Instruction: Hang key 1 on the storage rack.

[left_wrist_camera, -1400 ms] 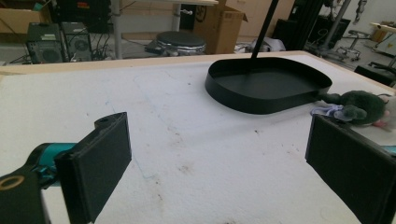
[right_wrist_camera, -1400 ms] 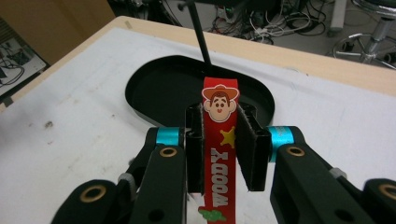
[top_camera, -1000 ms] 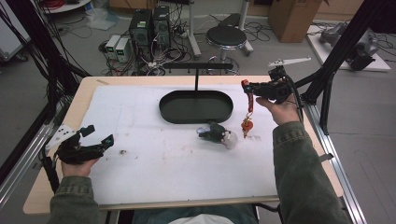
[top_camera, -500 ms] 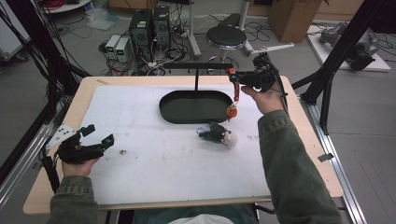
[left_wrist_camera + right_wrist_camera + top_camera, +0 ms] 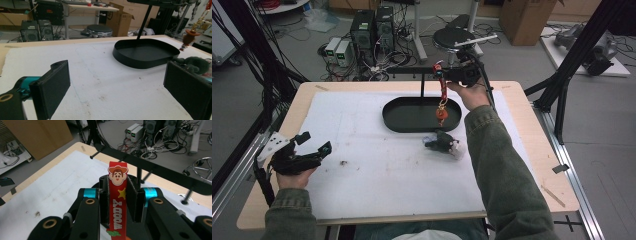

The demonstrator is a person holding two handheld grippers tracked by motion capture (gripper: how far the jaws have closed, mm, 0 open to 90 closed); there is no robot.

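Two tongs: right point(image 5: 117, 202) clamped on one red Woody strap point(image 5: 117, 205), left point(image 5: 117, 92) wide apart, one black tray point(image 5: 412, 122)

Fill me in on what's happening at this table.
A person holds tongs in each hand. The right tongs are shut on a red Woody strap, lifted near the rack's hook bar, its charm dangling over the black tray. The left tongs rest open near the table's left edge. A dark plush keychain lies on the white mat.
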